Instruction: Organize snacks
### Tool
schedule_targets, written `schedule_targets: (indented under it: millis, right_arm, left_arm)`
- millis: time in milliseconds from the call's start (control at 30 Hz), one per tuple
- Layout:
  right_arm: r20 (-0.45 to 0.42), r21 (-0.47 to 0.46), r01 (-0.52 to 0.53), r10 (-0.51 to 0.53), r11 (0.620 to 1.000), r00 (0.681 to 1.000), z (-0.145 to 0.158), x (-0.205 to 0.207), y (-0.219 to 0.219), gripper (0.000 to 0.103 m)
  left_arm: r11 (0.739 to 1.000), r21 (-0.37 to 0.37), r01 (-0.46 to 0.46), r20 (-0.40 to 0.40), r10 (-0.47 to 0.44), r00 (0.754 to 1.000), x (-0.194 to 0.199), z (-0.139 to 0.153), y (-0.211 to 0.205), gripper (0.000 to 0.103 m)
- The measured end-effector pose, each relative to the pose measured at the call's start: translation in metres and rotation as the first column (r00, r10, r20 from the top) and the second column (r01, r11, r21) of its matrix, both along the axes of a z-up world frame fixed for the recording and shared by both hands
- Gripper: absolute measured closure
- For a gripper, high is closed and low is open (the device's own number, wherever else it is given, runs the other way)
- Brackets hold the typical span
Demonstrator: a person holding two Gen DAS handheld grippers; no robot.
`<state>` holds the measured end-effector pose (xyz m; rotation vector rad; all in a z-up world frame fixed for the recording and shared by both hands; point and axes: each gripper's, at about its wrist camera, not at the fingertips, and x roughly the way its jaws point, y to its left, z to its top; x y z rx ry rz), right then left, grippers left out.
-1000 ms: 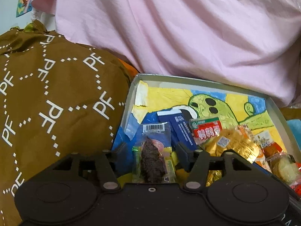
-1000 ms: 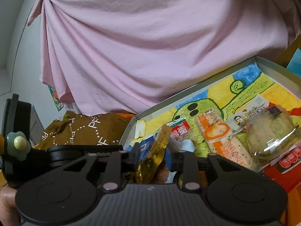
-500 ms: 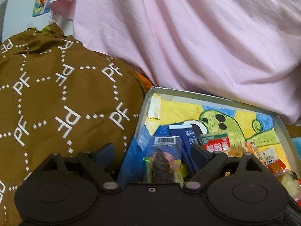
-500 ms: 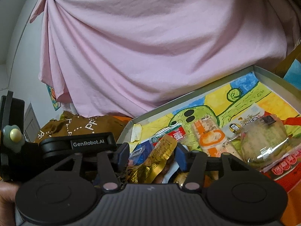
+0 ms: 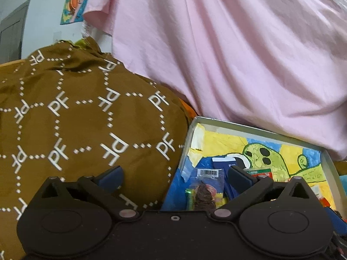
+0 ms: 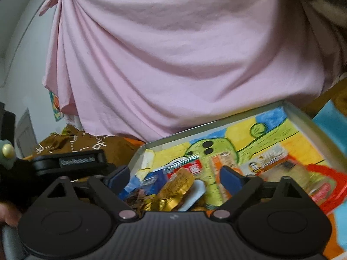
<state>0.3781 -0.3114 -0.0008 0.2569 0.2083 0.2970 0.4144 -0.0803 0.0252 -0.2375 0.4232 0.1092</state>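
A grey tray [image 5: 249,127] lined with a yellow, blue and green cartoon drawing holds several snack packets. My left gripper [image 5: 173,174] is open and empty, above the tray's left end. A clear packet with a dark brown snack and a barcode [image 5: 205,189] lies in the tray below its jaws. My right gripper [image 6: 173,176] is open and empty. A crinkled gold packet [image 6: 173,189] lies in the tray [image 6: 216,127] under it, beside a red and white packet [image 6: 190,165] and an orange packet [image 6: 223,162].
A brown cloth printed with white "PF" letters [image 5: 86,130] bulges left of the tray. A pink sheet [image 5: 216,54] hangs behind it. The left gripper's body [image 6: 71,162] shows left in the right wrist view. Red packets [image 6: 325,195] lie at the tray's right.
Both grippers opened. The left one let go of the dark snack packet and the right one let go of the gold packet; both packets now lie in the tray. Both grippers pulled back.
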Motion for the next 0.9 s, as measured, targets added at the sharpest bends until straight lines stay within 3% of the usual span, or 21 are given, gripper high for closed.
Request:
schedule_targets:
  millis: [333,900]
  right_arm:
    - [0.024,-0.061,0.052,-0.050,0.997,0.998,0.026,-0.033,0.000,0.000]
    - [0.054,-0.122,0.092,-0.086,0.988,0.995,0.056,-0.101,-0.001,0.000]
  left_arm:
    - [0.996,0.090,0.022,0.040,-0.025,0.999,-0.041,0.017,0.000,0.001]
    - [0.990,0.132,0.046,0.073,-0.056,0.996,-0.114,0.037,-0.006,0.001]
